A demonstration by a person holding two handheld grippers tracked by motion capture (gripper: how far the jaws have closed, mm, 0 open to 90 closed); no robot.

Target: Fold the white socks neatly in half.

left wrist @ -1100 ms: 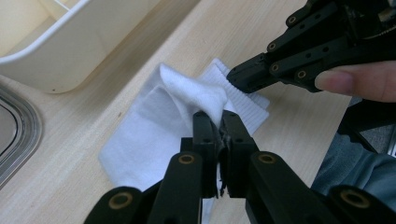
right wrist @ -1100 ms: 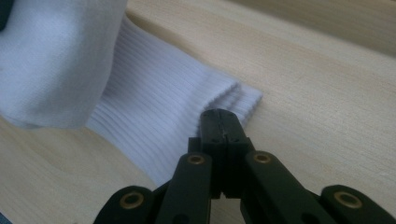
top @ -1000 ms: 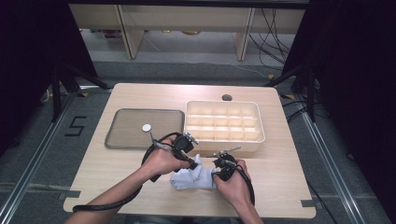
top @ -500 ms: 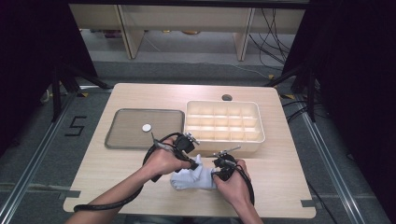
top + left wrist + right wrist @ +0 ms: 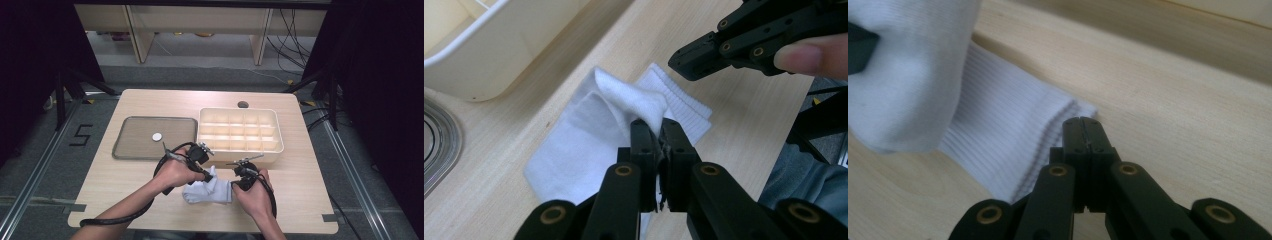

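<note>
1. the white sock [image 5: 209, 190] lies on the wooden table [image 5: 300, 200], just in front of the divided organiser box [image 5: 240, 135], toward the person's edge. nothing lies in the box's compartments that i can see, so stowing the sock looks still undone.
2. the left gripper [image 5: 656, 132] has its jaws clamped on a raised fold of the sock; in the left gripper view the cloth peaks up between the tips, with the rest spread flat under it. i read this as a fold partly made, not yet laid down.
3. the right gripper [image 5: 1083, 124] has its jaws pressed together at the ribbed cuff end of the sock, the end farther from the box's left corner. whether it pinches the cuff's edge or merely rests against it i cannot tell.
4. what seems left: finish the fold, then lift the sock into a compartment.
5. room: the box's front wall stands just beyond the sock, so a forward lift must clear that rim. the metal tray [image 5: 145, 145] with a small round disc [image 5: 157, 136] sits left of the box, apart from the sock. right of the sock there is bare table. the near table edge is close behind the hands.
</note>
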